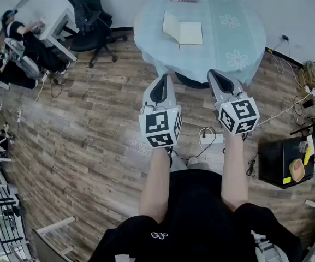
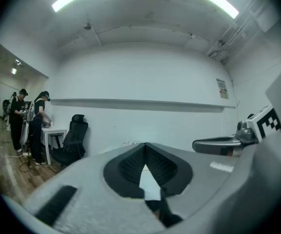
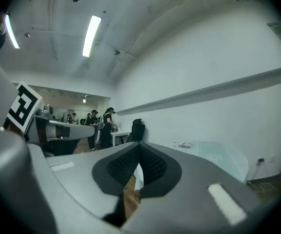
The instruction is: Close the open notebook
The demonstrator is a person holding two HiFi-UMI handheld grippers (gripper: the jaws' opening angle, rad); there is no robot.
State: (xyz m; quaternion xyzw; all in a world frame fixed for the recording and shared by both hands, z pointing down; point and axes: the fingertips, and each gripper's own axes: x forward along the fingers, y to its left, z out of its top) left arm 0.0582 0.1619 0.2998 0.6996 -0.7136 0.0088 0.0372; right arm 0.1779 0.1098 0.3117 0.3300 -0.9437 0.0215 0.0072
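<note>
Left tool [image 1: 165, 78] and right tool [image 1: 214, 72] both pressed together, empty, held level short of the round surface [image 1: 239, 31], open notebook [image 1: 187, 33] untouched toward its left edge: we're on approach, next reach in and fold one side over.

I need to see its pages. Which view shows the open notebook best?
The head view: the open cream-paged notebook lies in plain sight on the round table's pale blue cloth. The right gripper view shows the table side-on, with no notebook discernible. In the left gripper view, the jaws block it.
</note>
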